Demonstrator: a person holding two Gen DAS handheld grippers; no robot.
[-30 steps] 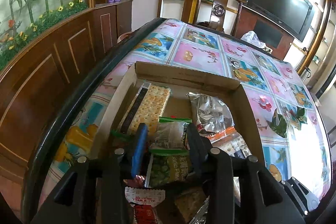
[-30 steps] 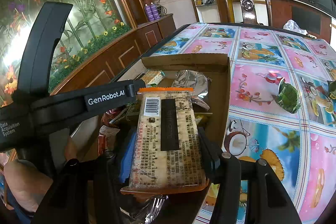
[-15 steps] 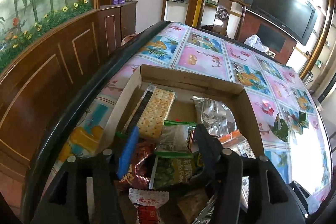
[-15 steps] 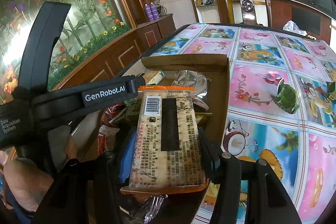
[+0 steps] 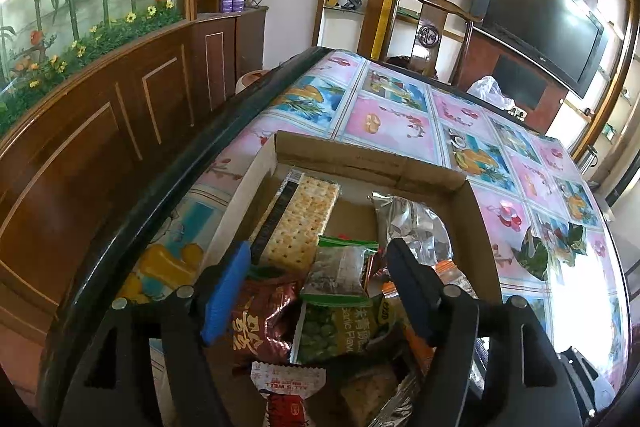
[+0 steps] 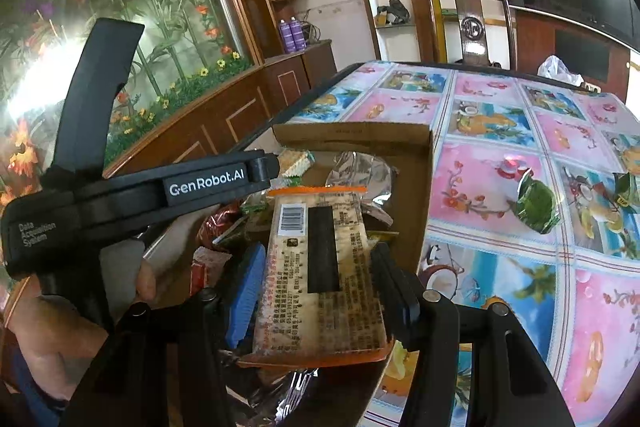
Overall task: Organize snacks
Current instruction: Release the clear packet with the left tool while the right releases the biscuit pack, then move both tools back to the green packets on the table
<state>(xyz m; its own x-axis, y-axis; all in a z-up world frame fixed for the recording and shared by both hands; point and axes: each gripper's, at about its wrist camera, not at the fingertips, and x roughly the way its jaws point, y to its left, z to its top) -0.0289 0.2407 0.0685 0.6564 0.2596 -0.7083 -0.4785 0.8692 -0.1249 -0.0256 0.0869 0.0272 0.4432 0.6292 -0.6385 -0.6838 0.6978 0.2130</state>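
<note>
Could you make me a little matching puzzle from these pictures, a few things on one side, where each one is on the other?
Things:
1. orange-edged cracker pack
2. green pea bag
3. shiny green wrapper
4. long cracker sleeve

Places:
A. loose on the tablecloth, outside the box
B. flat at the box's far end
C. clamped in the right tool
D. between the open left tool's fingers, ungripped

Pairs: 1-C, 2-D, 3-A, 4-B

Brown cardboard box (image 5: pixel 362 163); pink-and-blue fruit-patterned tablecloth (image 6: pixel 500 131); orange-edged cracker packet (image 6: pixel 320 275); green pea packet (image 5: pixel 340 327).
</note>
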